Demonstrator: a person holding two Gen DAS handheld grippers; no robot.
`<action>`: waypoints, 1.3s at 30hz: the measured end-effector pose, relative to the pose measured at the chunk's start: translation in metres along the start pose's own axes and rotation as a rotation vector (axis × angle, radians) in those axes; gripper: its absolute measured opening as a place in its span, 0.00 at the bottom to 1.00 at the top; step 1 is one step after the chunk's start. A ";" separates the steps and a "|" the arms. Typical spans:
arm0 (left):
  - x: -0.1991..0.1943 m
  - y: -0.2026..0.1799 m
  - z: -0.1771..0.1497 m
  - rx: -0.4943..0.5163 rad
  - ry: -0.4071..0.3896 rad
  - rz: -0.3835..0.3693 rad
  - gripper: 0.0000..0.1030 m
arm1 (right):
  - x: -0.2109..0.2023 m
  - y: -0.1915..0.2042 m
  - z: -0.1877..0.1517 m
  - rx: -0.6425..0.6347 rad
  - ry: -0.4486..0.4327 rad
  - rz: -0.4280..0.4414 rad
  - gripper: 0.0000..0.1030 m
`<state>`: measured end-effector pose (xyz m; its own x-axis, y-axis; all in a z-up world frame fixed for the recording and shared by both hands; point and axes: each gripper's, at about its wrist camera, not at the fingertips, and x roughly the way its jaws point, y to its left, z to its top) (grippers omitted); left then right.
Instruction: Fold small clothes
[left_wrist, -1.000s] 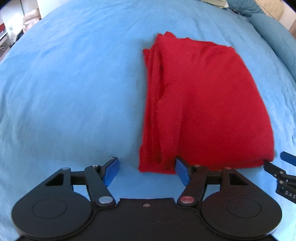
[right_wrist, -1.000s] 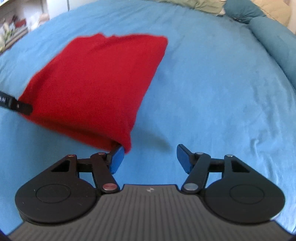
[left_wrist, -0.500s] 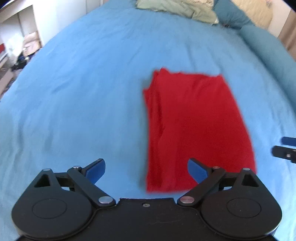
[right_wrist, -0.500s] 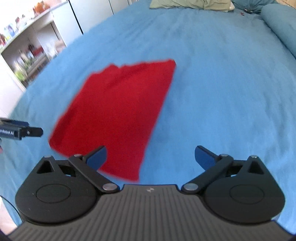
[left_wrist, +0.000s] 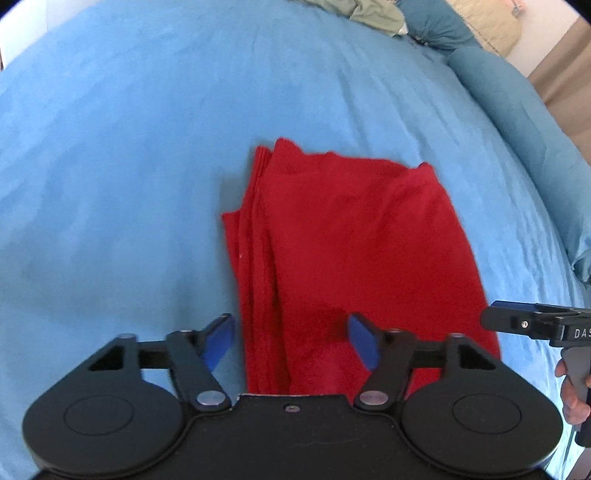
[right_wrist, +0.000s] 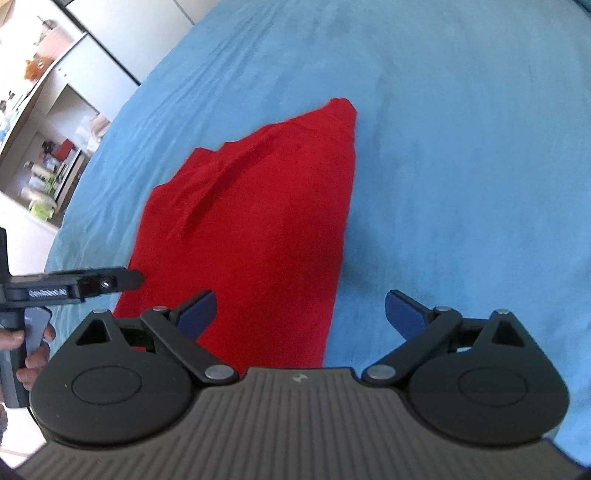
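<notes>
The red garment (left_wrist: 354, 240) lies on the blue bed sheet (left_wrist: 110, 166), folded into a long, narrow stack; several layered edges show along its left side in the left wrist view. By the look of it, most of the folding is done, and a final fold across its length may remain, along with some tidying of the slightly uneven far end. Its long axis runs away from both cameras, the near short end lying under the grippers. The left gripper (left_wrist: 291, 341) hangs wide open over the near left corner, holding nothing. The right gripper (right_wrist: 300, 314) is likewise spread wide and empty, straddling the garment's right edge.
</notes>
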<state>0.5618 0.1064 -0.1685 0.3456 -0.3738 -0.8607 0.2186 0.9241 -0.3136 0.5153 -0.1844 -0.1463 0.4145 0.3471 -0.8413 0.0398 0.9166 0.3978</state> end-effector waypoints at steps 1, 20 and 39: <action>0.003 0.001 -0.001 -0.009 0.003 -0.005 0.65 | 0.004 -0.002 0.000 0.008 0.007 0.001 1.00; -0.006 -0.027 0.000 0.026 -0.053 0.021 0.23 | 0.002 0.037 0.000 -0.073 -0.056 -0.005 0.40; -0.082 -0.163 -0.124 0.096 -0.083 -0.028 0.23 | -0.171 -0.012 -0.100 -0.096 -0.085 -0.049 0.39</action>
<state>0.3843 -0.0042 -0.0968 0.4120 -0.4084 -0.8146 0.3138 0.9029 -0.2939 0.3530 -0.2347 -0.0435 0.4894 0.2874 -0.8233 -0.0233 0.9481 0.3171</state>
